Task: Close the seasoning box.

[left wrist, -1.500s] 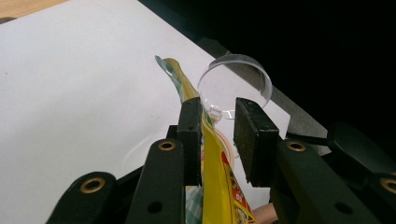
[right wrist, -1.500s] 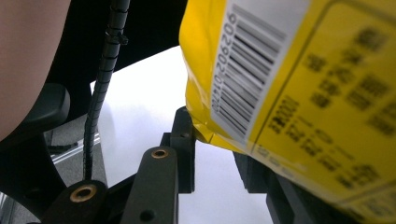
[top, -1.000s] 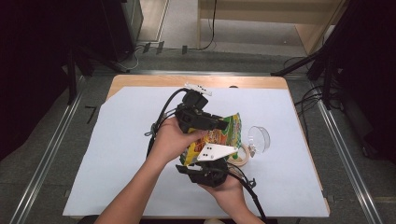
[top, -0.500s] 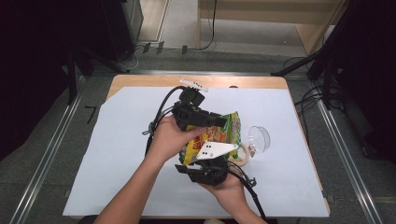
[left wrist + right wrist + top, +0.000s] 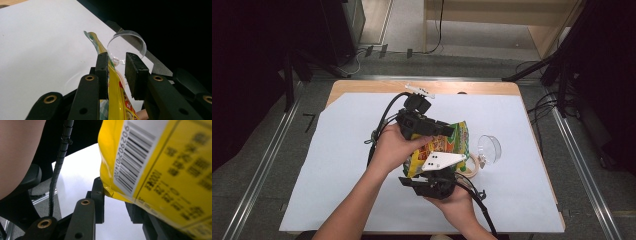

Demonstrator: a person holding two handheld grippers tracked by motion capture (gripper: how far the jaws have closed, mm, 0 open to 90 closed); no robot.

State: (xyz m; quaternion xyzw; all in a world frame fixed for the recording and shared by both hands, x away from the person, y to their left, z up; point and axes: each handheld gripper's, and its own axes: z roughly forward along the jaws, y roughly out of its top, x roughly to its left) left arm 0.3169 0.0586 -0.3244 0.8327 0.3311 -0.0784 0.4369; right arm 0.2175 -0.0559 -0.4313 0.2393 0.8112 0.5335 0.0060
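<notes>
Snack bag (image 5: 443, 147) held off the surface between claws: left claw (image 5: 117, 75) spread around top edge; right claw (image 5: 115, 206) spread around bottom corner.

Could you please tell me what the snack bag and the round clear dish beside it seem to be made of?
The snack bag looks like thin, glossy printed plastic film: it creases, shines, and carries a printed barcode in the right gripper view. The round clear dish seems to be transparent plastic or glass; the table covering shows through it and its rim glints. Which of the two it is, I cannot tell.
</notes>
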